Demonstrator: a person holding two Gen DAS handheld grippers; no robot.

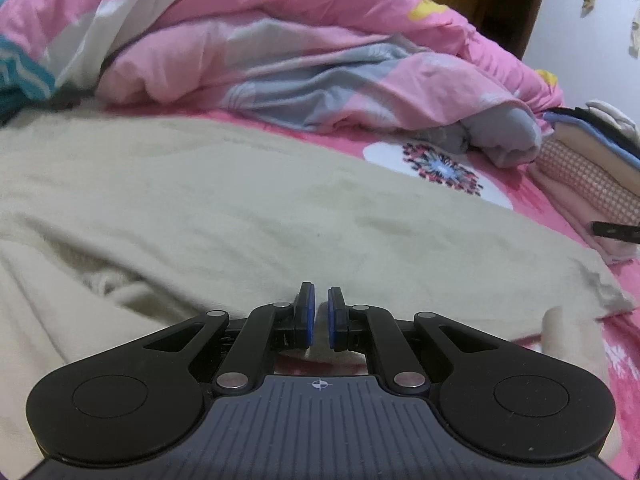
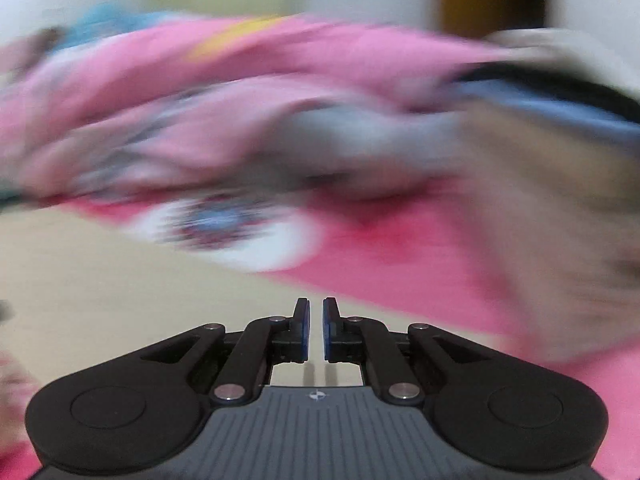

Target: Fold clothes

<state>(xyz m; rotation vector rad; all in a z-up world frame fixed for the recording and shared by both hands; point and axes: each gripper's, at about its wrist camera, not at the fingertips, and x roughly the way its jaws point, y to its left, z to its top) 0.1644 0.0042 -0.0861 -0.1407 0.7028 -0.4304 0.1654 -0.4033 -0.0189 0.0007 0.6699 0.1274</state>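
Beige garment [image 1: 240, 208] lies spread on the pink bedsheet [image 1: 532, 204], in front of the pink quilt [image 1: 280, 32]. Your left gripper [image 1: 319, 316] is closed on its near edge. Your right gripper [image 2: 316, 330] is closed, nothing between its fingers.

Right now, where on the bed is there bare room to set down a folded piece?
Bare pink sheet lies between the beige garment and the stacked clothes at right. The rear is crowded by the heaped quilt.
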